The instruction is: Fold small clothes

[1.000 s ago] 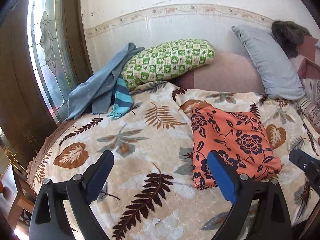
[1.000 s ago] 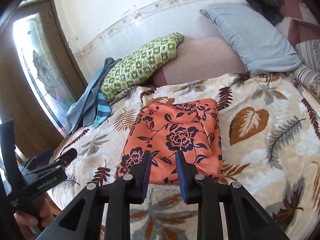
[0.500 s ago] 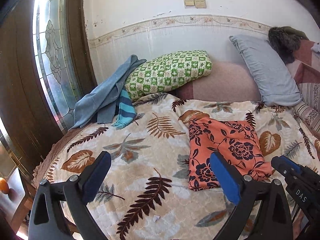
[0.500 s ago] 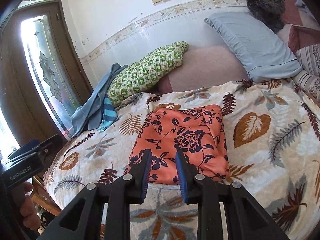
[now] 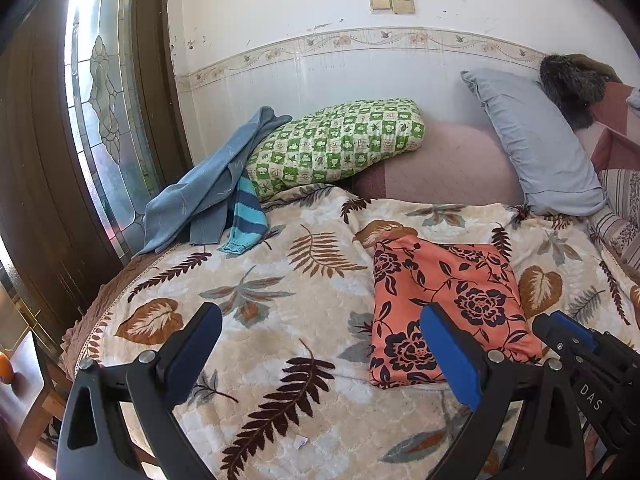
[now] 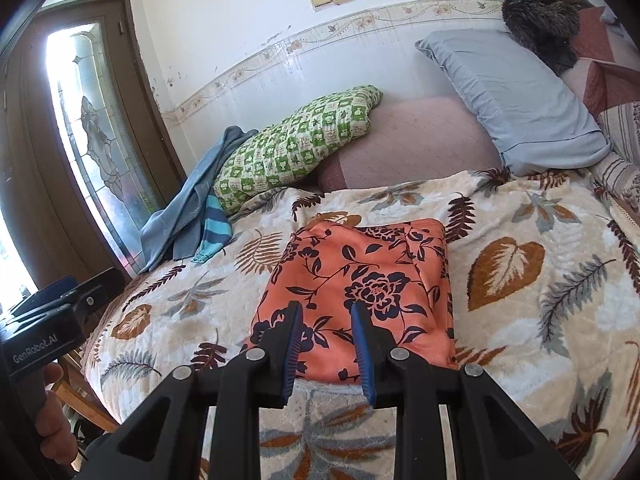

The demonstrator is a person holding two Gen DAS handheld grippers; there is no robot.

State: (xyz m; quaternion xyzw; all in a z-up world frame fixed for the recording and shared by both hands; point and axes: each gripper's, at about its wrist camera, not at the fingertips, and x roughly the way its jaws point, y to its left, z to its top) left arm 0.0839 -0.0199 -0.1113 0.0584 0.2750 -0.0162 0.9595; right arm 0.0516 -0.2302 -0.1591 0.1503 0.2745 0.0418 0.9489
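Left wrist view shows the left gripper [image 5: 320, 344] with its jaws spread wide, holding nothing, hovering above the leaf-patterned blanket [image 5: 280, 280]; its right blue pad [image 5: 450, 356] overlaps the near edge of the folded orange floral garment [image 5: 444, 300] in the picture, though whether it touches the cloth cannot be told. Just beyond that pad, at the right edge, the right gripper [image 5: 560, 330] pokes in beside the garment's near right corner. From the right wrist view, the right gripper [image 6: 326, 342] has its jaws parted by a narrow gap with nothing pinched between them, poised over the near edge of the orange floral garment [image 6: 360, 280], which lies as a neat rectangle flat on the blanket [image 6: 520, 280] near the middle of the bed. At the lower left of that view the left gripper [image 6: 60, 312] is seen with a hand [image 6: 56, 420] around its handle. Farther back, a blue-grey garment [image 5: 200, 192] and a striped turquoise sleeve [image 5: 246, 216] are draped at the bed's left side against a green checked pillow [image 5: 336, 140]. A grey-blue pillow [image 5: 536, 148] leans at the right, with a dark furry item [image 5: 568, 84] above it, below the wall's patterned border [image 5: 360, 42]
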